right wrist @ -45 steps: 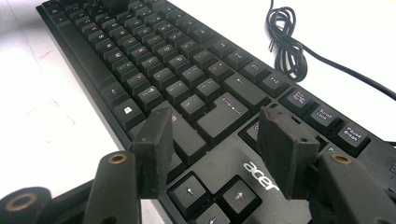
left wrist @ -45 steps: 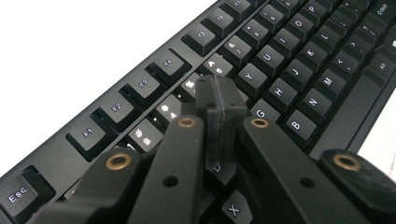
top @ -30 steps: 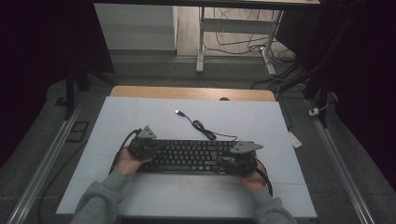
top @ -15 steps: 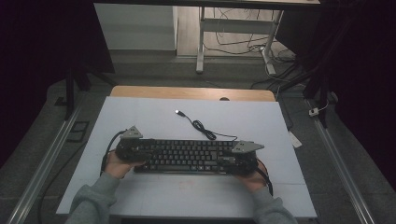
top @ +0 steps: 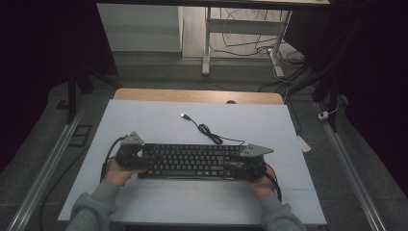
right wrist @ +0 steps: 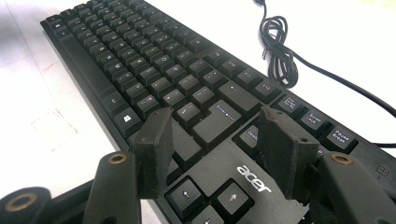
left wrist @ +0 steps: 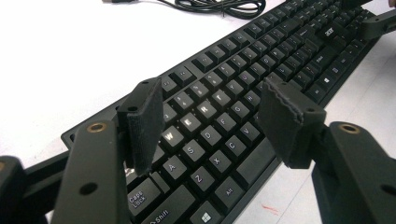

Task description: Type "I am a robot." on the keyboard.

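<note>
A black Acer keyboard point(top: 192, 161) point(left wrist: 233, 93) point(right wrist: 154, 60) lies flat across the near part of the white table point(top: 144, 120). Its black cable point(top: 207, 131) point(left wrist: 215, 7) point(right wrist: 280, 46) coils behind it and ends in a loose USB plug point(top: 183, 115). My left gripper point(top: 140, 158) point(left wrist: 215, 107) hovers at the keyboard's left end; its jaws have just been opening and stand apart above the letter keys, clamping nothing. Over the right end, by the arrow keys, my right gripper point(top: 240, 166) point(right wrist: 215, 135) is open too, its pads clear of the keys.
A wooden strip point(top: 192, 96) runs along the table's far edge. Metal rails point(top: 48, 163) point(top: 351, 163) flank the table on both sides. Beyond the table stand a desk leg point(top: 207, 43) and loose floor cables point(top: 255, 38). A small white object point(top: 303, 143) sits by the right edge.
My left gripper has shifted left, off the keyboard's left end, and its jaws have spread apart. The right gripper and the keyboard have stayed where they were.
</note>
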